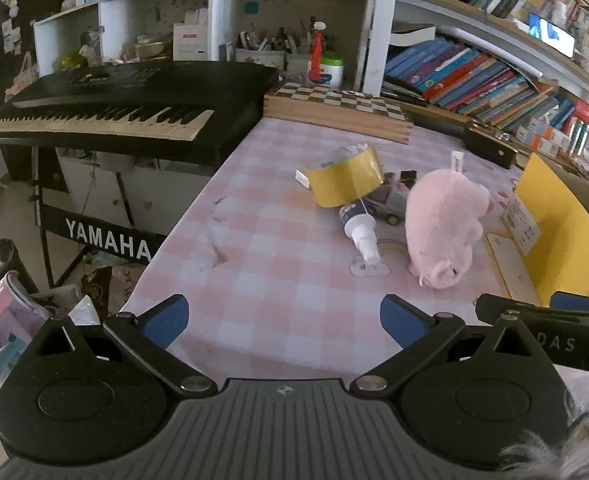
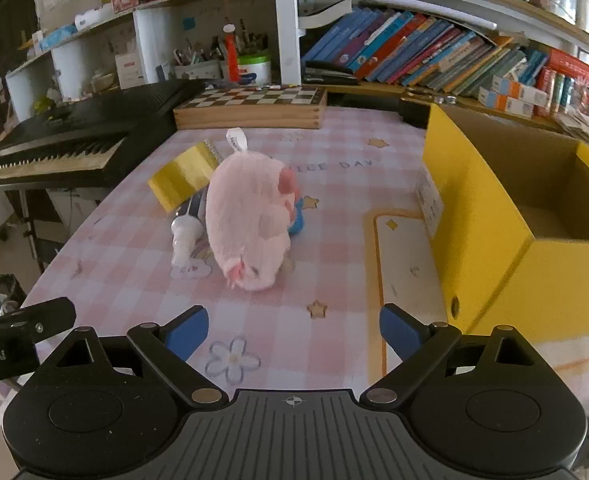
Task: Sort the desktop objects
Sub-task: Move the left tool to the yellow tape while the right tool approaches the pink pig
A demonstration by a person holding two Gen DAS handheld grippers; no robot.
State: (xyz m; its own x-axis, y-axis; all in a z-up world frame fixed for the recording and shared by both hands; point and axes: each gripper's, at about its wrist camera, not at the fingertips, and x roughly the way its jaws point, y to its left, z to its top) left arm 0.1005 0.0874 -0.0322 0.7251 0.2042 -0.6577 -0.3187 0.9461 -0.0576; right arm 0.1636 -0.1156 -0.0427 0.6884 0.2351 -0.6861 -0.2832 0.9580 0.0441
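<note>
A pink plush pig (image 1: pixel 444 226) lies on the pink checked tablecloth (image 1: pixel 262 280), also in the right wrist view (image 2: pixel 250 220). Left of it lie a yellow notepad (image 1: pixel 346 182) (image 2: pixel 182 178) and a white tube (image 1: pixel 358 228) (image 2: pixel 186 232), with a small toy car (image 1: pixel 390 204) behind them. A blue object (image 2: pixel 297 220) peeks out behind the pig. An open yellow cardboard box (image 2: pixel 526 220) (image 1: pixel 562 232) stands at the right. My left gripper (image 1: pixel 284 320) is open and empty, well short of the objects. My right gripper (image 2: pixel 294 330) is open and empty, short of the pig.
A black Yamaha keyboard (image 1: pixel 126 108) stands off the table's left edge. A wooden chessboard box (image 1: pixel 338 110) (image 2: pixel 250 108) sits at the back. Shelves of books (image 2: pixel 434 56) run behind and right. The table's left edge drops to a cluttered floor (image 1: pixel 34 288).
</note>
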